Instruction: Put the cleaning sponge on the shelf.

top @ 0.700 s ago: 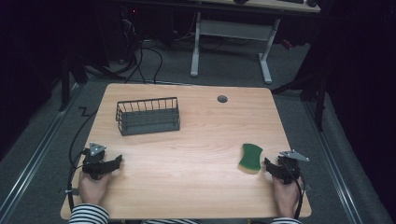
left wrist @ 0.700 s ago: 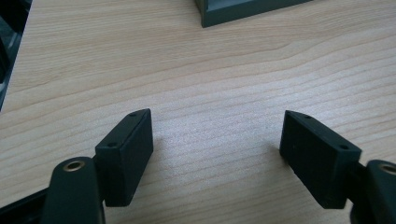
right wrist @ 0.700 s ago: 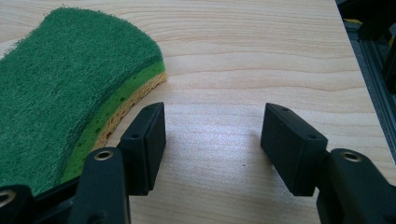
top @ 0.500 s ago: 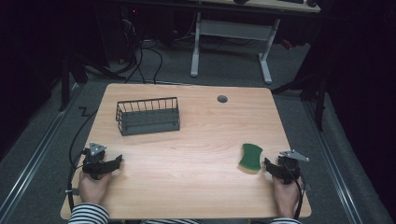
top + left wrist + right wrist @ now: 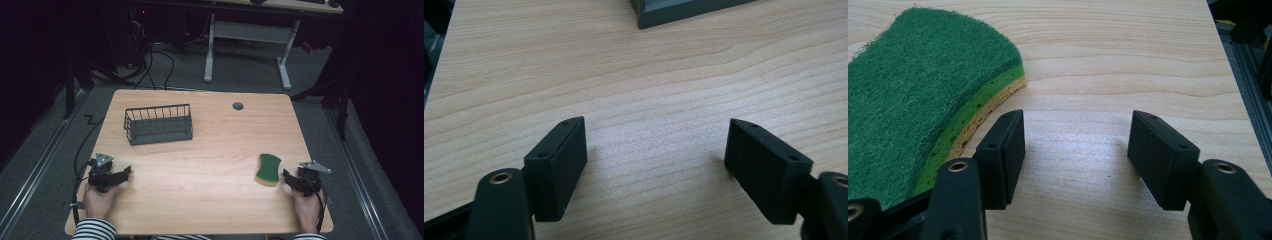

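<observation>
A green-topped yellow sponge lies flat on the wooden table near its right side. My right gripper rests just right of it, open, with bare wood between its jaws; in the right gripper view the sponge lies beside the left jaw, outside the gap. My left gripper sits at the table's front left, open over bare wood. A dark wire basket stands upright at the back left, and its base is at the top of the left gripper view.
A small grey round grommet is set into the table near the far edge. Cables trail off the table's left side. A white desk frame stands on the floor behind the table.
</observation>
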Tool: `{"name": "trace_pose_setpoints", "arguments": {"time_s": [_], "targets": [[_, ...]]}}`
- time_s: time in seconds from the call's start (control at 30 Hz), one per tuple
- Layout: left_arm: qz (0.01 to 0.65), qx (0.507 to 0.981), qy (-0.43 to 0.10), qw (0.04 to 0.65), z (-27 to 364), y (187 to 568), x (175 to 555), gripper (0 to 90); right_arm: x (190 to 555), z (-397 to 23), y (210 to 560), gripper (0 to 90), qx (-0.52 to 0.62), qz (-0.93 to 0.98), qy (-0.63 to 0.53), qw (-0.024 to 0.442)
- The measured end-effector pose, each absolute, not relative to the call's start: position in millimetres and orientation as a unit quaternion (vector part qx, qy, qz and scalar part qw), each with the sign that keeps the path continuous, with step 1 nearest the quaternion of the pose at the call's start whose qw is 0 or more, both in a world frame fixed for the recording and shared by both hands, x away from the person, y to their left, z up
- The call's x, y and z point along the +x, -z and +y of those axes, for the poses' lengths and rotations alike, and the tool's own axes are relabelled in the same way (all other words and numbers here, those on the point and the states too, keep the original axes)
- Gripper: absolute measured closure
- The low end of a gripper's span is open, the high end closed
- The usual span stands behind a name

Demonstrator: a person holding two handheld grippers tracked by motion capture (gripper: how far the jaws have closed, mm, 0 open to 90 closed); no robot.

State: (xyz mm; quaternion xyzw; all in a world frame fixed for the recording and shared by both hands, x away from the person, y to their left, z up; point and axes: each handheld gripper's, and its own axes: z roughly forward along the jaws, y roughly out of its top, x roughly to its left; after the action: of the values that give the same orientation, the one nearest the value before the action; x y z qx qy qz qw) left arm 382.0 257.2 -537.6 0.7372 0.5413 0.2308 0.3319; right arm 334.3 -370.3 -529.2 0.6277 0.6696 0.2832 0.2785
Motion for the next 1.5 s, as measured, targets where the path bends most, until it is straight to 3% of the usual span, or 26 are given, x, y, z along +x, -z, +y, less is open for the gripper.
{"name": "trace_pose_setpoints", "arguments": {"time_s": [0.4,0.77,1.07,1.5], "targets": [[0.539,0.739,-0.232,0.332,257,537,381,28.0,333,-371,528,42.3,0.637,0.662,-0.281,0.276],[0.548,0.731,-0.217,0.344,262,534,384,29.6,325,-371,498,54.4,0.616,0.654,-0.337,0.281],[0.538,0.719,-0.219,0.381,261,502,392,30.6,340,-347,467,57.0,0.561,0.683,-0.391,0.257],[0.531,0.711,-0.216,0.407,262,452,423,33.3,397,-298,432,59.0,0.517,0.723,-0.414,0.198]]}}
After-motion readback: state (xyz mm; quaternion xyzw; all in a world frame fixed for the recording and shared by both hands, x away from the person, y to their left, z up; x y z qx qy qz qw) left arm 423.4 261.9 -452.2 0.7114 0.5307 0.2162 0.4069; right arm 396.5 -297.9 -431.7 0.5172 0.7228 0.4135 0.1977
